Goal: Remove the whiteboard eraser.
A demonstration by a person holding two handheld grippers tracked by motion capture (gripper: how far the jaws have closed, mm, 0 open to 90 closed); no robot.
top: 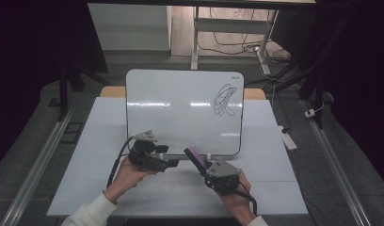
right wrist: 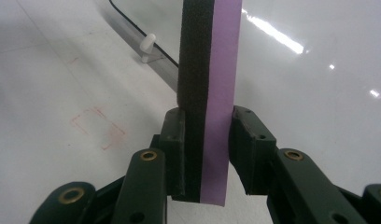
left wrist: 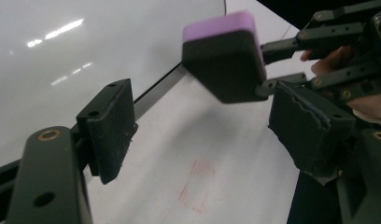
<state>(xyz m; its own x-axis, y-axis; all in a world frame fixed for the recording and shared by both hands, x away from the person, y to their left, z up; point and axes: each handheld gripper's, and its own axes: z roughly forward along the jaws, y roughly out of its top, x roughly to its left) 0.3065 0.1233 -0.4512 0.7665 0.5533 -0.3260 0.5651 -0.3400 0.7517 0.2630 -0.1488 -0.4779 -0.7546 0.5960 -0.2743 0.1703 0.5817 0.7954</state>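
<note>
Progress is being judged as early: the eraser (right wrist: 209, 93) — black felt with a purple back — is being clamped edge-on in the right gripper (top: 198, 160) just before the whiteboard's (top: 180, 113) lower edge, while the black scribble (top: 224, 100) at the board's upper right is being left unwiped. The left gripper (top: 173, 163) is being held released, nothing between its jaws. The board is being propped on a white table (top: 275, 188) — faint red marks (left wrist: 198, 186) on it — amid dark surroundings, cables being trailed across the floor behind.

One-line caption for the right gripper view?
Right gripper clamps a purple-backed eraser upright before the whiteboard.
</note>
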